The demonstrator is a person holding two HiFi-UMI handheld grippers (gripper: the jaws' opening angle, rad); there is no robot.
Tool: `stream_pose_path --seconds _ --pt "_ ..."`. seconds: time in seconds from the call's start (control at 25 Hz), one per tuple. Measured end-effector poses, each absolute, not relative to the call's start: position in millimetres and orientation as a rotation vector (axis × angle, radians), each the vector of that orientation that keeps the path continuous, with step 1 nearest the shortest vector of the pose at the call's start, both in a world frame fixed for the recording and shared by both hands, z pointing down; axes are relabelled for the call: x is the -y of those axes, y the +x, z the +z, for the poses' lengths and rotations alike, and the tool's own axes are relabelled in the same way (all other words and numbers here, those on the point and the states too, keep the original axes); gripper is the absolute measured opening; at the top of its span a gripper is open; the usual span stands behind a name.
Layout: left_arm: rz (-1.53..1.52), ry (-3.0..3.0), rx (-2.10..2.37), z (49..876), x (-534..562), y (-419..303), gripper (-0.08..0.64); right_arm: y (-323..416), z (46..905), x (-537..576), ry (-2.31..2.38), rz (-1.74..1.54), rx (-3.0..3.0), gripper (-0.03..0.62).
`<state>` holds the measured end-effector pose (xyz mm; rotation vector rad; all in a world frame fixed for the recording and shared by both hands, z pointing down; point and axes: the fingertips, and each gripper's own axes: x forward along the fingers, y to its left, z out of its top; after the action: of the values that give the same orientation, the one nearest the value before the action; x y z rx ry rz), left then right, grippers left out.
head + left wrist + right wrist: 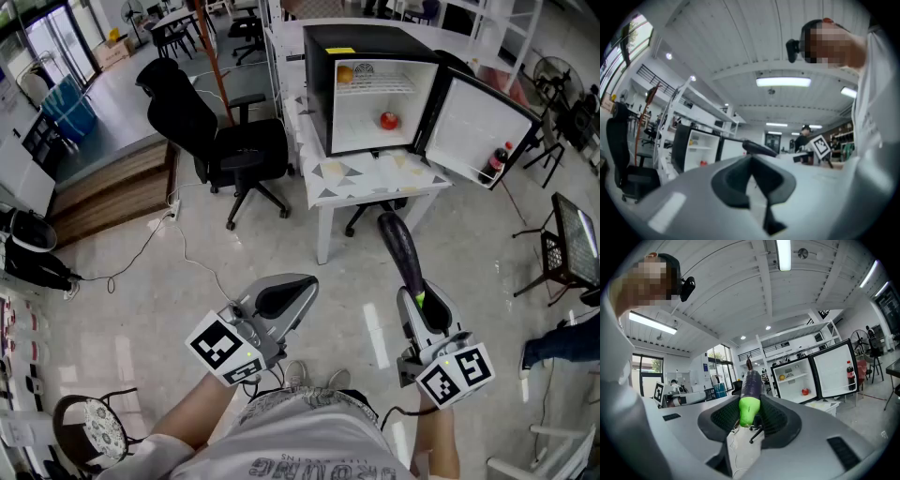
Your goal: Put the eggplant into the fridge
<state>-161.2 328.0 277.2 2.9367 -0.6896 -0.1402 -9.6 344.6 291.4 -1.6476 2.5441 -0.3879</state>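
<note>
Pickup is done, delivery is not. The right gripper (413,296), lower right of the head view, is clamped on the eggplant (400,246). The green stem end sits between the pads and the purple body sticks out ahead toward the fridge. The eggplant is in the air over the floor, well short of the counter (367,180).

The left gripper (284,300), lower centre-left, has its jaws together with nothing in them, and it is idle as far as the task goes.

The fridge (321,89) stands on the counter at upper centre. Its door (480,124) is already swung wide to the right, so no opening step is needed. Inside there is an orange item (345,73) on the upper shelf and a red round one (389,120) on the bottom. The bottom looks to have free room to the left of the red one.

What is left, in my judgement:
- walk up to the counter
- reach the eggplant through the opening
- set it down on the shelf or the bottom
- let go and pull out

The eggplant is long, so it may catch the shelf edge or knock the red item on the way in.
</note>
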Motion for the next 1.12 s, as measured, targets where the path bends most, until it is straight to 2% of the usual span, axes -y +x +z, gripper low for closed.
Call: stream_pose_path --seconds 0.52,1.12 --pt "-0.129 2.940 0.707 279 -333 -144 0.008 7 291 -346 -1.619 -0.404 -2.519 0.132" --pt "-0.121 2.915 0.804 294 -345 -83 0.008 68 308 -354 -1.544 -0.445 -2.571 0.132"
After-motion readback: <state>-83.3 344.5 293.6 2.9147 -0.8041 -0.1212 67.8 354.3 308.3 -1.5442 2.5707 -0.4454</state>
